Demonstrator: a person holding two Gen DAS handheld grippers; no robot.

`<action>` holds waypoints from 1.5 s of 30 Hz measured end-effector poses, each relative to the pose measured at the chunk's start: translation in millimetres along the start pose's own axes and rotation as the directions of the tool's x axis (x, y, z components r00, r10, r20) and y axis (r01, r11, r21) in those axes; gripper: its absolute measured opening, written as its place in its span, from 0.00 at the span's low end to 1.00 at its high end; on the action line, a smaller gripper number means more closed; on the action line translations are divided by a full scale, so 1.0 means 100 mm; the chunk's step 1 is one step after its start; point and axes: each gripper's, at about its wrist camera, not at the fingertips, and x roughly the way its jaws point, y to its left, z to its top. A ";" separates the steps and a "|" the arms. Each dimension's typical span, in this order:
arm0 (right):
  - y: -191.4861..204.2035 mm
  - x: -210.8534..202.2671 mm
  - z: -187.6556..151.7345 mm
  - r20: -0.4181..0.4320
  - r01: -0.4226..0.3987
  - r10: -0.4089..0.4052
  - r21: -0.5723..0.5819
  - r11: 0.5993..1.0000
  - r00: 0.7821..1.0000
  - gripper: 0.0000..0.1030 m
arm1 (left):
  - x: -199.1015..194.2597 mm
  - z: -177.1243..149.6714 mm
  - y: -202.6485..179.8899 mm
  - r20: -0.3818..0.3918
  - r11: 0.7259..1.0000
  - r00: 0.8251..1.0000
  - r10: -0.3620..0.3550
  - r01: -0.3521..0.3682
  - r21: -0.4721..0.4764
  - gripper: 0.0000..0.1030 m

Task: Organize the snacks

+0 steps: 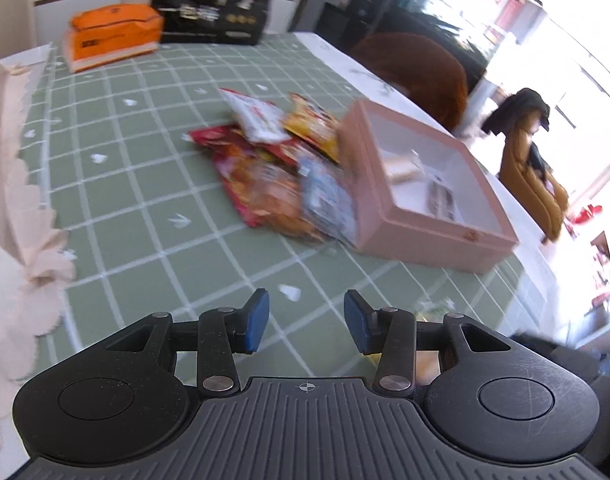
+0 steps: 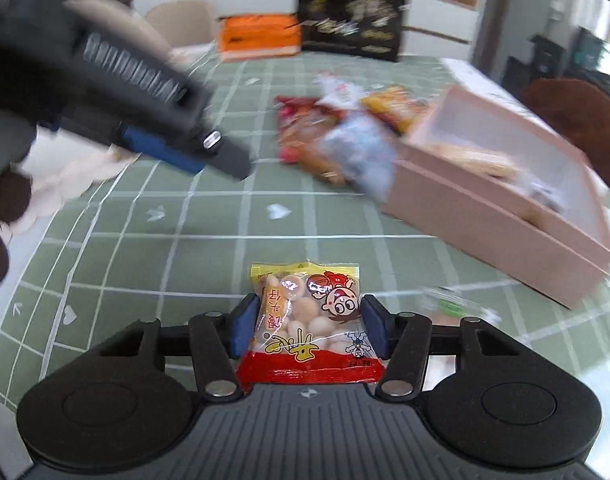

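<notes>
Two blue pads [image 2: 241, 330] of the right gripper [image 2: 308, 330] press against the sides of a small snack bag [image 2: 307, 320], clear with round pale biscuits, a yellow top strip and a red bottom strip; the bag sits between the fingers, its top edge sticking out just beyond the tips. Nothing earlier is shown, so only the grip itself can be told. Beyond it lies the green checked tablecloth [image 2: 209, 248]. Farther ahead and slightly right is a blurred heap of snack packets [image 2: 337, 136], touching the near corner of an open pink box [image 2: 501, 216] that stands off to the right with a few items inside. To the upper left the left gripper [image 2: 209, 160] reaches in, held by a hand [image 2: 5, 196].

In the left wrist view, the left gripper [image 1: 306, 322] stands partly open with nothing between its pads, above bare cloth [image 1: 137, 184]. The heap [image 1: 281, 164] lies ahead, the pink box [image 1: 425, 232] ahead to the right. An orange pack [image 1: 113, 36] and a black bag [image 1: 213, 4] sit at the far edge.
</notes>
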 end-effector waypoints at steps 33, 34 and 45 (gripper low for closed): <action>-1.01 -0.70 -0.71 -0.049 0.352 -0.362 0.389 0.852 0.931 0.54 | 0.53 -0.63 -1.10 -0.125 0.883 0.990 -0.059 0.110 0.456 0.41; -1.00 -0.70 -0.71 -0.046 0.348 -0.359 0.388 0.854 0.932 0.54 | 0.52 -0.64 -1.10 -0.121 0.883 0.992 -0.046 0.097 0.459 0.41; -0.96 -0.39 -0.69 -0.099 0.304 -0.288 0.352 0.885 0.953 0.54 | 0.57 -0.71 -1.28 -0.104 0.848 0.995 0.003 0.052 0.527 0.46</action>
